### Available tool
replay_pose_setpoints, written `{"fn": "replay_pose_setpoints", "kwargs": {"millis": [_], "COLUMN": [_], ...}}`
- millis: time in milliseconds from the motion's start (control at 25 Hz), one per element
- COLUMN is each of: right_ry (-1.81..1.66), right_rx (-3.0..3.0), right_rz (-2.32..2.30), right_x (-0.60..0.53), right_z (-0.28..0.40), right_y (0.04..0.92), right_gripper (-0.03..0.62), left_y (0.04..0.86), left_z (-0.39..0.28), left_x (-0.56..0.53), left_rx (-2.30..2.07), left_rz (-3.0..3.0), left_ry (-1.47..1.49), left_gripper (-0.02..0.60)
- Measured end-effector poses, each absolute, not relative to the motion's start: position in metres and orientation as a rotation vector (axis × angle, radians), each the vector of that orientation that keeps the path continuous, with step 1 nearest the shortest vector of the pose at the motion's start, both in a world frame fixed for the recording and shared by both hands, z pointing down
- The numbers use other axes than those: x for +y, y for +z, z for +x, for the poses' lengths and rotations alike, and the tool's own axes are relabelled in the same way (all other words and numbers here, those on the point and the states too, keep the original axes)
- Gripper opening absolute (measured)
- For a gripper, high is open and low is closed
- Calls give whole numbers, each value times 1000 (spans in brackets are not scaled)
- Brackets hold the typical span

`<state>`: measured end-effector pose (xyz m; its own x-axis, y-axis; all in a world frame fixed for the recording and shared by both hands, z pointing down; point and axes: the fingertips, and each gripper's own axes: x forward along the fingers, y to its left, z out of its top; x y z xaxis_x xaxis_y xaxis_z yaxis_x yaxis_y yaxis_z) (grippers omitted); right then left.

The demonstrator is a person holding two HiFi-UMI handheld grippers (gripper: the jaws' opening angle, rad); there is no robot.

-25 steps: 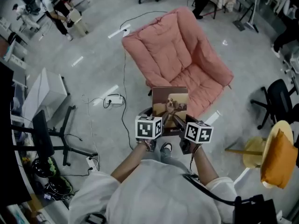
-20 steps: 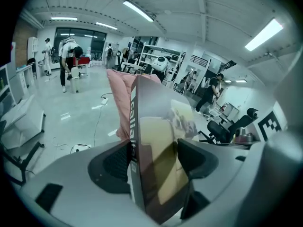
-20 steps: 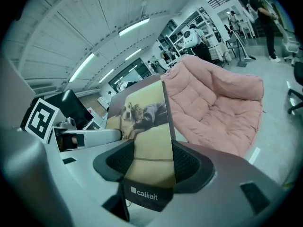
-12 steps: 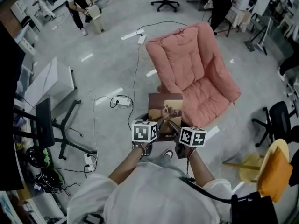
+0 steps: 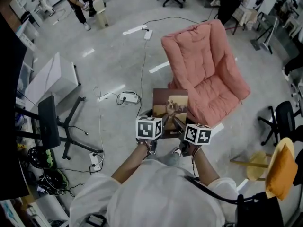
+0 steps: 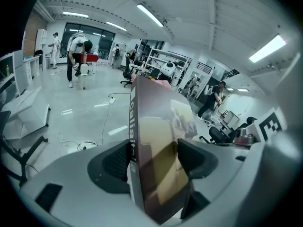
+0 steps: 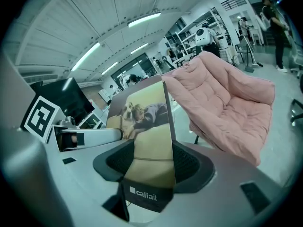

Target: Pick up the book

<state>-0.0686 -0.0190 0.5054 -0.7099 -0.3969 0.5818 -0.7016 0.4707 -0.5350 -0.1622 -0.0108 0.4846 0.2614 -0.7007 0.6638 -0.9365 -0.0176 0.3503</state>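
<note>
Book [image 5: 170,109] is held up clear of the floor, just beside the pink chair [image 5: 208,70]. Head view shows the dog-pic cover but the marker cubes hide the grip. Left tongs [image 6: 154,159] view: clamped on the book, spine lettering facing cam. Right tongs [image 7: 151,161] view: clamped on it too, "caliait" logo at the near edge.

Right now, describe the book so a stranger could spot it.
Find the big pink padded chair. In front of it, the left gripper and right gripper clamp the book in mid-air. Unlike anything nearby, its dark cover bears a dog photo.
</note>
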Motion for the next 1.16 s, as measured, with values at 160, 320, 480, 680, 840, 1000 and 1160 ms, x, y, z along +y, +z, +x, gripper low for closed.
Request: {"fn": "replay_pose_setpoints", "kwargs": {"millis": [160, 320, 480, 680, 840, 1000, 1160], "right_ry": [1095, 1070, 1069, 1063, 1050, 1042, 1040], "right_rx": [-2353, -2352, -2352, -2348, -2348, -2346, -2339], "right_rz": [919, 915, 911, 903, 894, 881, 869], "right_x": [-13, -13, -13, -13, -16, -18, -16], "right_z": [-81, -88, -88, -88, -84, -81, -80], "right_y": [507, 507, 507, 507, 507, 508, 511], "right_gripper": [253, 253, 253, 253, 253, 253, 253], "left_y": [487, 488, 489, 489, 488, 489, 493], "left_z": [-174, -182, -182, -182, -179, -176, -174], "left_x": [-5, -3, -3, -4, -6, -6, -4], "left_rx": [-1500, -1500, -1499, -1502, -1508, -1509, -1502], "left_rz": [1770, 1762, 1762, 1759, 1755, 1748, 1736], "left_ry": [397, 388, 384, 376, 368, 363, 361], "left_gripper": [307, 308, 307, 307, 307, 307, 307]}}
